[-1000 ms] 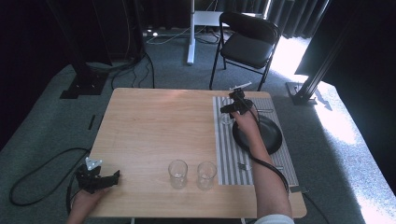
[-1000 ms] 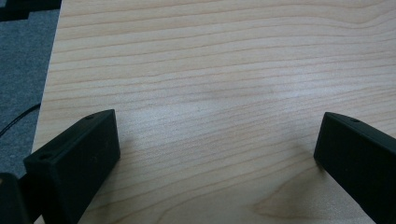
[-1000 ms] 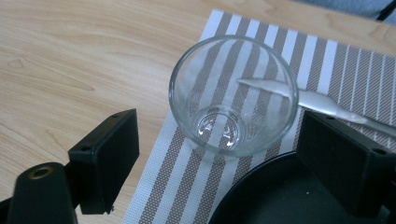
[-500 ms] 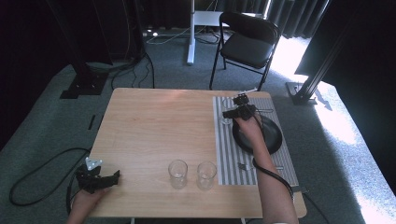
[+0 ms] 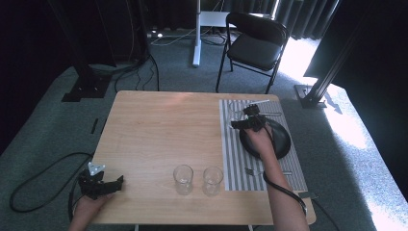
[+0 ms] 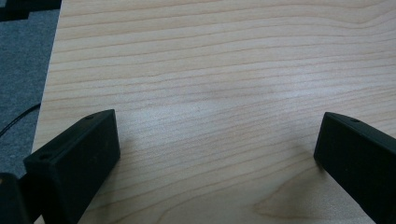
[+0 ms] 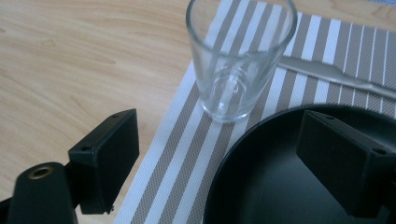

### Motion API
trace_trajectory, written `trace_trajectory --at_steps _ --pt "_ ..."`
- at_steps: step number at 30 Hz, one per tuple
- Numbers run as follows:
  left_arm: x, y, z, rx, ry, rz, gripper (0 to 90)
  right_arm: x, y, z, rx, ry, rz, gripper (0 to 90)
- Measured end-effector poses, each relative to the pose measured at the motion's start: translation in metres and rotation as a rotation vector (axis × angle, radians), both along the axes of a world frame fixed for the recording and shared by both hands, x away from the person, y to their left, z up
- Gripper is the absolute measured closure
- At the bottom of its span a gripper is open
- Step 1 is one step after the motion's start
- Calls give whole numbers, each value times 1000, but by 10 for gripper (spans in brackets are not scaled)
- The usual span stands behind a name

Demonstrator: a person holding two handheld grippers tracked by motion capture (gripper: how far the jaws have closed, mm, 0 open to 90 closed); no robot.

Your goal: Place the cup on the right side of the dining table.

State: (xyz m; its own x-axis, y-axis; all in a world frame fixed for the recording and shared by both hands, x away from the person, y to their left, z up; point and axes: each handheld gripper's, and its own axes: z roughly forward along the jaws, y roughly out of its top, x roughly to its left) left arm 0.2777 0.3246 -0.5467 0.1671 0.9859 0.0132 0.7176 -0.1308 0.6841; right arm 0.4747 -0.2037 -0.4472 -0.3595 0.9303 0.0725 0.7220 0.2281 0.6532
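Note:
My right gripper [image 5: 244, 121] hovers over the far left rim of a black plate [image 5: 274, 144] on a striped placemat [image 5: 231, 154]. In the right gripper view its jaws [image 7: 224, 142] stand open and empty. Just ahead of them an empty clear glass [image 7: 240, 56] stands upright on the striped placemat [image 7: 177, 177], beside the black plate [image 7: 280, 191]. My left gripper [image 5: 111, 184] rests at the table's near left corner. It is open over bare wood [image 6: 219, 135]. Two more empty glasses [image 5: 183, 179] [image 5: 212, 180] stand side by side near the front edge.
A knife [image 7: 331, 74] lies on the mat beyond the plate, and a fork [image 5: 255, 171] lies on the mat's near part. The wooden table [image 5: 163, 130] is bare across its middle. A folding chair [image 5: 255, 45] stands beyond the table, and cables lie on the floor at left.
My right gripper has drawn back toward the person, from the mat's far part to the plate's far rim. The left gripper has stayed in place.

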Motion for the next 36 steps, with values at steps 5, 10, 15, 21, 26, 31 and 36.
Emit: trace_trajectory --at_steps 5,10,15,21,26,31,36 --pt "0 0 0 0 0 0 6 -12 -3 -5 9 -16 7 127" --pt "0 0 0 0 0 0 6 -22 -6 -8 7 -25 11 127" --pt "0 0 0 0 0 0 6 -31 -8 -12 9 -30 14 127" --pt "0 0 0 0 0 0 6 -42 -12 -23 18 -17 21 127" --pt "-1 0 0 0 0 3 6 -49 -15 -28 13 -17 21 127" --pt "-1 0 0 -1 -1 5 6 -62 -21 -37 17 -13 23 127" --pt "-1 0 0 -1 0 5 6 -77 -28 -40 34 -34 18 127"
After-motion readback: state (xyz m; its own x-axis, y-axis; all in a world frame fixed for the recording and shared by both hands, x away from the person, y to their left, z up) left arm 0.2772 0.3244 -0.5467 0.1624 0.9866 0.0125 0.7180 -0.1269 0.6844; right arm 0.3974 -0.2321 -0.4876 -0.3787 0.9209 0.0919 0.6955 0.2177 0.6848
